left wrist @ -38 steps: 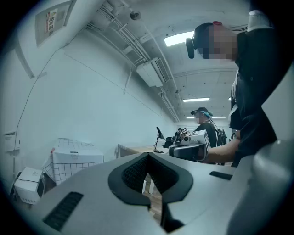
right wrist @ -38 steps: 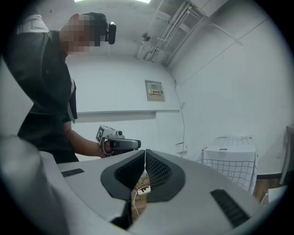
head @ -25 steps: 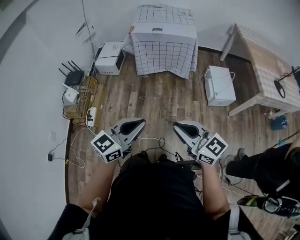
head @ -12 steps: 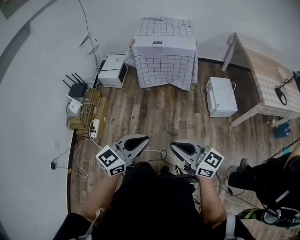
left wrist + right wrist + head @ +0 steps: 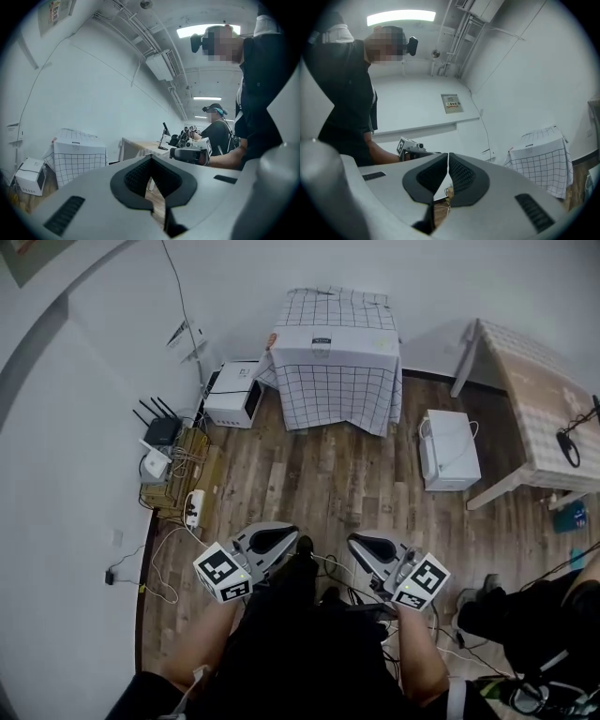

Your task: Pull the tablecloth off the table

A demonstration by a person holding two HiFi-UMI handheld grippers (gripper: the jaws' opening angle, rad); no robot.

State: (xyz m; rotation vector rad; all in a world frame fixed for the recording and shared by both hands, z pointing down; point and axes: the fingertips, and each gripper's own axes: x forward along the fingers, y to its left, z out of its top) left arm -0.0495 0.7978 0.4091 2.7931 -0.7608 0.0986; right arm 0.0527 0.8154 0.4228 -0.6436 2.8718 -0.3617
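A small table draped in a white checked tablecloth point(image 5: 337, 357) stands against the far wall, well away from both grippers. In the head view my left gripper point(image 5: 291, 535) and right gripper point(image 5: 353, 542) hover side by side close to my body, over the wooden floor. Both are shut with nothing between the pads. The left gripper view shows its own jaws point(image 5: 151, 158) pressed together, the tablecloth point(image 5: 77, 157) far off at the left and the right gripper point(image 5: 190, 154) beside it. In the right gripper view the shut jaws point(image 5: 448, 155) point towards the wall, with the tablecloth point(image 5: 540, 157) at the right.
A white box point(image 5: 232, 395) sits left of the covered table and a white appliance point(image 5: 448, 448) right of it. Routers and a power strip point(image 5: 169, 451) lie by the left wall. A wooden table point(image 5: 544, 404) stands at right. Cables trail on the floor; another person point(image 5: 525, 606) stands at lower right.
The head view has shifted, so the covered table and floor sit lower in the picture. Both grippers have dropped slightly towards my body and stay shut and empty.
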